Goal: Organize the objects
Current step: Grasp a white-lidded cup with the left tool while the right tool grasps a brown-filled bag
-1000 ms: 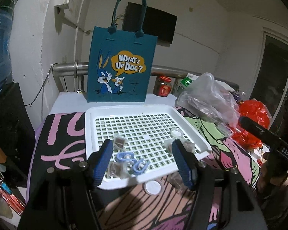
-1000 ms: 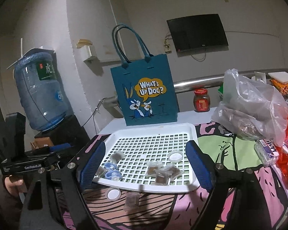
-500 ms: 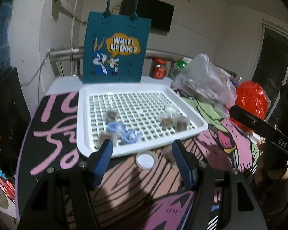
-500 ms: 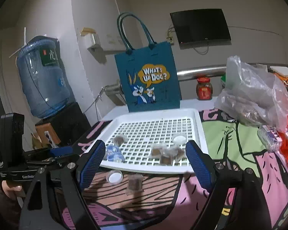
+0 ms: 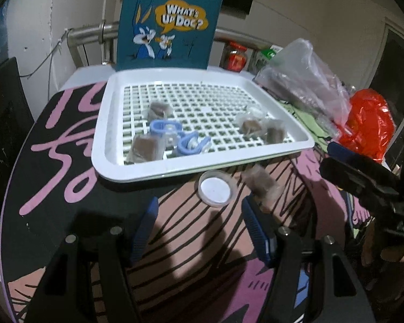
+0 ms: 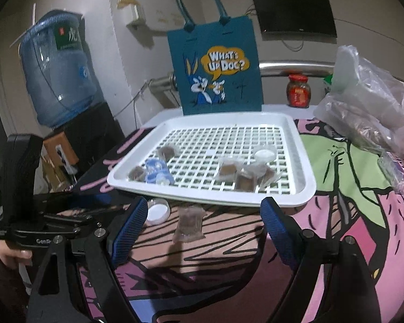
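A white grid tray [image 5: 153,173] [image 6: 218,196] lies on the patterned cloth. It holds brown wrapped packets [image 5: 145,146] [image 6: 245,180], blue clips [image 5: 164,129] [image 6: 156,172] and a small clear cup [image 6: 265,153]. On the cloth in front of the tray lie a round white-lidded cup [image 5: 215,188] [image 6: 157,210] and one brown packet [image 5: 261,181] [image 6: 190,223]. My left gripper [image 5: 199,210] is open just short of the round cup. My right gripper [image 6: 204,207] is open, and the loose packet shows between its fingers, untouched.
A teal cartoon tote bag [image 5: 169,21] [image 6: 218,67] stands behind the tray. A clear plastic bag [image 5: 304,80] [image 6: 371,107], a red bag [image 5: 369,123] and a red jar [image 6: 298,91] sit to the right. A water bottle [image 6: 59,70] stands left.
Both grippers have sunk and tipped down toward the cloth. The tray has slid up in both views, and the loose cup and packet now sit near the fingertips. Jaw widths are unchanged.
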{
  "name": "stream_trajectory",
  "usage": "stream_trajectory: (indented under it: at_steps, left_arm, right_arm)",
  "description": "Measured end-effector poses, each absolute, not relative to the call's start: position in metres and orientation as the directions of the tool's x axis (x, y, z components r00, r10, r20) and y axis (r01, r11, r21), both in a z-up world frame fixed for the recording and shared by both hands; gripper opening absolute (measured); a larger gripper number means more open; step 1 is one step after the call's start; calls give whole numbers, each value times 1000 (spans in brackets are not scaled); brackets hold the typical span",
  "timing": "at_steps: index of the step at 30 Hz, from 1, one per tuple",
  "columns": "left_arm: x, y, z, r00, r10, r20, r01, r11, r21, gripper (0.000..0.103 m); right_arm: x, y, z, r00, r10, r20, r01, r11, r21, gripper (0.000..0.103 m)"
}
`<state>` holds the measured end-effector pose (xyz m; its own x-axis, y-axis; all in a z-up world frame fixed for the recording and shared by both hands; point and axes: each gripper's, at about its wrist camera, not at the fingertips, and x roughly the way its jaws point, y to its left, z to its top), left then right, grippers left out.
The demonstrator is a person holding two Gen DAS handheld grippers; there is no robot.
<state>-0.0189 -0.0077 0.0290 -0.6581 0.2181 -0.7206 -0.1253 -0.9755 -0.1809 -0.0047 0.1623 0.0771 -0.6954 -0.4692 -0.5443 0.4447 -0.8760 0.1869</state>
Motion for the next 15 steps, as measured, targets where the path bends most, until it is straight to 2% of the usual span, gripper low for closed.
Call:
stream_trajectory:
  at_steps: [7,9,11,15]
  left_arm:
    - [-35,-3,20,-629,220,-745,-120,-975,-186,63]
    - [-41,-3,19,-624,218,-750,-115,-976,-187,59]
    - [-45,-1,17,-617,218,-756,-116,-976,-187,49]
    - [-51,0,12,-605,219,-765,-120,-976,-184,40]
  right_arm:
    - [-16,153,61,-668,-419,-615,433,-891,137,86]
    - [-17,148,55,-661,-401,-635,436,-893,110,86]
    - [-19,144,51,-647,-397,-651,447,-889,98,86]
    - [-20,135,48,-632,-393,-668,468,-881,75,86]
